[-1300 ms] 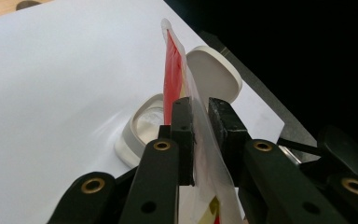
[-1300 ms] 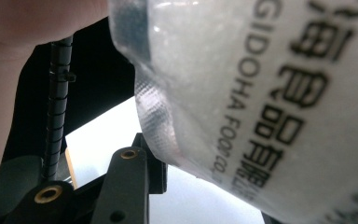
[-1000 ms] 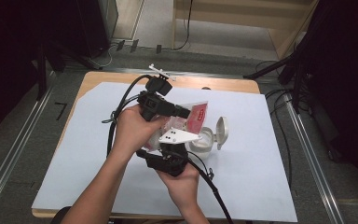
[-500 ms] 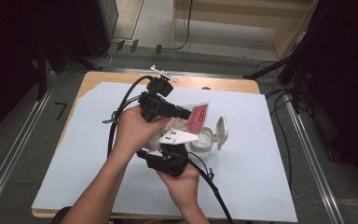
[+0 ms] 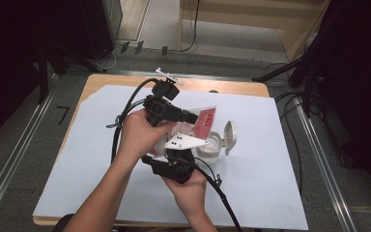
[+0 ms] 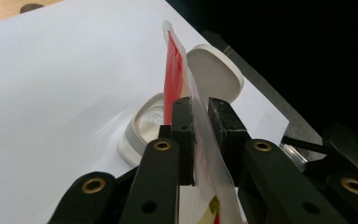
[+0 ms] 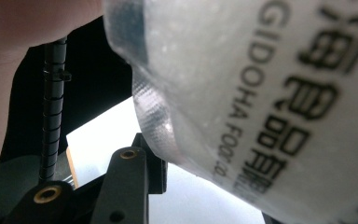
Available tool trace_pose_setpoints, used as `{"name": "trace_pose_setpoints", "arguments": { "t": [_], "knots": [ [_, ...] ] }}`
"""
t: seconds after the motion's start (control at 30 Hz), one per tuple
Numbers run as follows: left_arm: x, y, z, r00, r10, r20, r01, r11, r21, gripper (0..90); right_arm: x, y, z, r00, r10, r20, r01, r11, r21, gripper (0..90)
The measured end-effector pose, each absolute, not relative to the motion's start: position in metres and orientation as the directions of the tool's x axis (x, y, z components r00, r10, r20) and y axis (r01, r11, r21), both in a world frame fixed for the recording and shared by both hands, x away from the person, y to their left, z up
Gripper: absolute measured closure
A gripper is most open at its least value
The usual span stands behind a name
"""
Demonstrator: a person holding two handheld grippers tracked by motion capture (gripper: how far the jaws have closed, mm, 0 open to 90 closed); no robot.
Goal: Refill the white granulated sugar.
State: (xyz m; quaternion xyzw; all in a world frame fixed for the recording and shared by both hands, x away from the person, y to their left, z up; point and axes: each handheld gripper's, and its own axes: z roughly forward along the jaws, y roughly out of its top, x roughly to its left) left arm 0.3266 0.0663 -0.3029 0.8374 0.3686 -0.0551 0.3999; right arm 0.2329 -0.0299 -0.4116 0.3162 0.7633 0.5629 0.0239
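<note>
Over the white-papered surface (image 5: 101, 193), the limp, slippery snack pouch (image 6: 182, 93) sits clamped at its flat seam in the left gripper (image 6: 199, 135) fingers, while the right gripper (image 5: 176, 162) fingers' grip cannot be told.

The clear plastic packet (image 7: 270, 93) carries black print reading "GIDOHA FOOD", running toward five o'clock beside blurred Chinese characters.

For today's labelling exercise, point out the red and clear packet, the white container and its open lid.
Packet (image 6: 173, 70), left gripper view, its red upper part.
White container (image 6: 137, 128), left gripper view, its near rim.
Open lid (image 5: 230, 136), high view, its middle.
</note>
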Motion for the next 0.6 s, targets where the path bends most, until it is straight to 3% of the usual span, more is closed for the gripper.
{"name": "trace_pose_setpoints", "arguments": {
  "t": [0.6],
  "knots": [
    [0.3262, 0.0661, -0.3027, 0.724, 0.572, -0.384, 0.66, -0.414, 0.627, 81.6, 0.2322, -0.0295, -0.4116, -0.795, 0.513, 0.323, 0.459, 0.163, 0.873, 63.8]
  ]
}}
